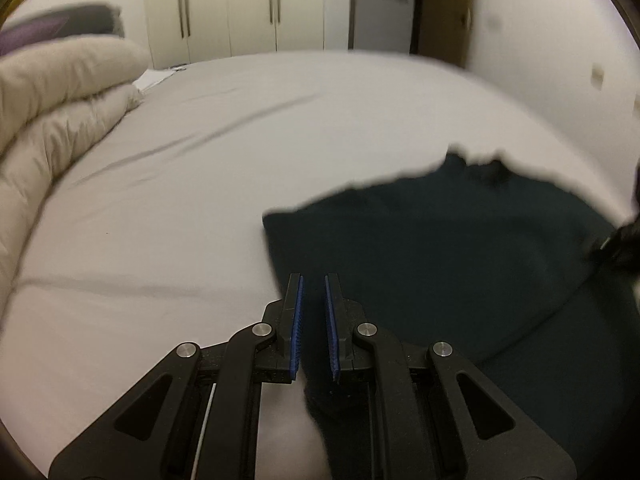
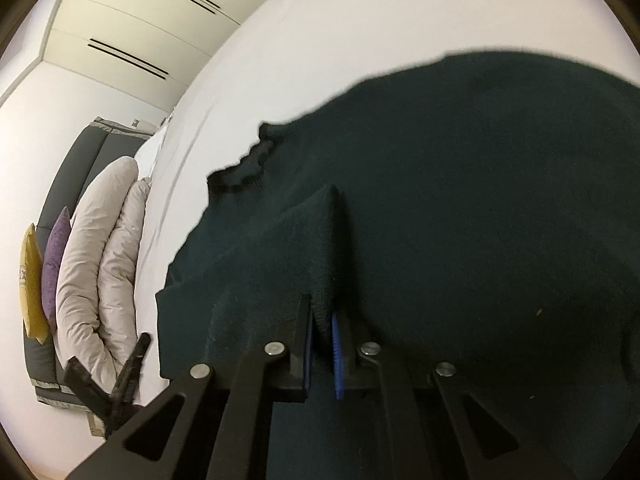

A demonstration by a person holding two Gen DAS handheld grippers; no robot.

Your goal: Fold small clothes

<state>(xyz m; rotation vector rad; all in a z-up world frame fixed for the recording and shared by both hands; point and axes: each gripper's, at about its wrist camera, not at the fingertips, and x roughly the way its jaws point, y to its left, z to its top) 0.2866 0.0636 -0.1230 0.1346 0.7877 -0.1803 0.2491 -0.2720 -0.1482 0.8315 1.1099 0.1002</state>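
Note:
A dark green knitted sweater (image 1: 440, 248) lies spread on the white bed sheet (image 1: 200, 200). My left gripper (image 1: 314, 280) is at the sweater's near left edge, its blue-padded jaws close together with a fold of the dark fabric between them lower down. In the right wrist view the sweater (image 2: 480, 200) fills most of the frame. My right gripper (image 2: 322, 312) is shut on a raised fold of the sweater that stands up between its jaws. The ribbed collar (image 2: 240, 172) shows at the left edge of the garment.
A rolled beige duvet (image 1: 60, 112) lies along the left of the bed, also visible in the right wrist view (image 2: 100, 260). Purple and yellow cushions (image 2: 52, 272) lean on a grey headboard (image 2: 76, 168). White wardrobe doors (image 1: 240, 8) stand behind the bed. The left gripper shows at the right wrist view's lower left (image 2: 116, 380).

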